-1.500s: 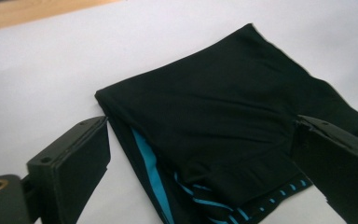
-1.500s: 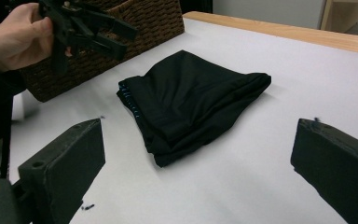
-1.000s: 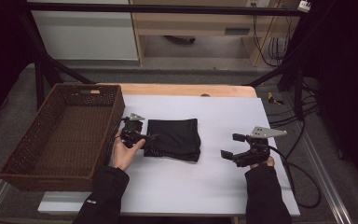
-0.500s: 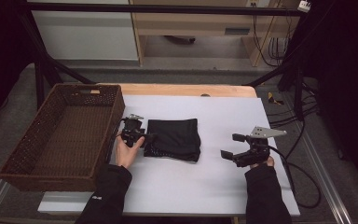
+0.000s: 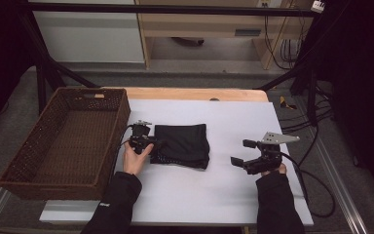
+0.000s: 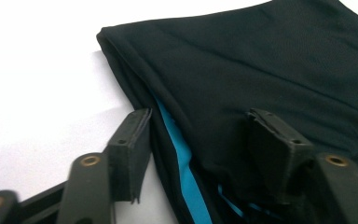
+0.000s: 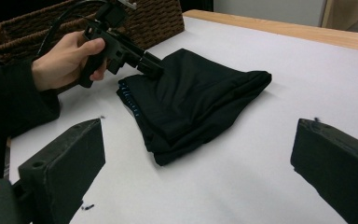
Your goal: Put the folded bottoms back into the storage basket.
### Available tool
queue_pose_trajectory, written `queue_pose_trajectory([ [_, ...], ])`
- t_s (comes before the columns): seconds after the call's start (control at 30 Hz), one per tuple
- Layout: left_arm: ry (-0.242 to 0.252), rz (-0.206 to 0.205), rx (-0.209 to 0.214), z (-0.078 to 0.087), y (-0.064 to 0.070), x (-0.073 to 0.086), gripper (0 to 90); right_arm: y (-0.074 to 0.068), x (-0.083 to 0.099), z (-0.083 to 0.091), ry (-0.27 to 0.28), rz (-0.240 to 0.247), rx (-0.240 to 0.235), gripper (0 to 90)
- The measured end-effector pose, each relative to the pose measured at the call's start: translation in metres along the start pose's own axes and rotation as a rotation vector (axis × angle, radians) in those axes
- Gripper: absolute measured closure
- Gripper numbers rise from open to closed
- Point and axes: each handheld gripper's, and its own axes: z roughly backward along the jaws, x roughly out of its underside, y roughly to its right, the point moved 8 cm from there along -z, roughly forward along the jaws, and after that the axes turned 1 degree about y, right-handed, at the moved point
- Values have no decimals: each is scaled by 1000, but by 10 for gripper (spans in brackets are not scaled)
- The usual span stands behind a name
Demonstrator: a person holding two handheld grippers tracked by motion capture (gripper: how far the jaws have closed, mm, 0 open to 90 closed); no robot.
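Black folded cloth (image 6: 270, 79) lies between your left gripper's (image 6: 205, 154) spread jaws, one above its edge and one on the table beside it, while your right gripper (image 7: 200, 163) hovers wide open, well apart from it.

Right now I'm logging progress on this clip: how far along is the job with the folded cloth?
Done: the folded black cloth lies in a neat stack on the white table. In hand: the left hand-held gripper straddles the cloth's edge, jaws open, nothing pinched yet. The right hand-held gripper waits open, apart. Probably left: gripping it and moving it to the empty brown wicker basket.
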Motion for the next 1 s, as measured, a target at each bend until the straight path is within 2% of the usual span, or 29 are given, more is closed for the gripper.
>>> queue_pose_trajectory([
  [0.1,-2,6,-5,0,-1,0,496,0,0,0,-4,-2,-1,31],
  [0.23,-12,15,8,1,0,1,599,0,1,-1,-5,-3,-1,30],
  [0.53,-20,16,28,-2,4,3,747,0,1,-1,-5,-5,-2,30],
  [0.7,-18,-1,24,-2,5,3,762,0,1,-1,-4,-4,-3,31],
  [0.87,-16,-40,7,-3,7,3,768,0,0,0,0,-7,-4,31],
  [1.0,-17,-28,22,-3,6,3,794,1,1,0,-1,-7,-4,30],
])
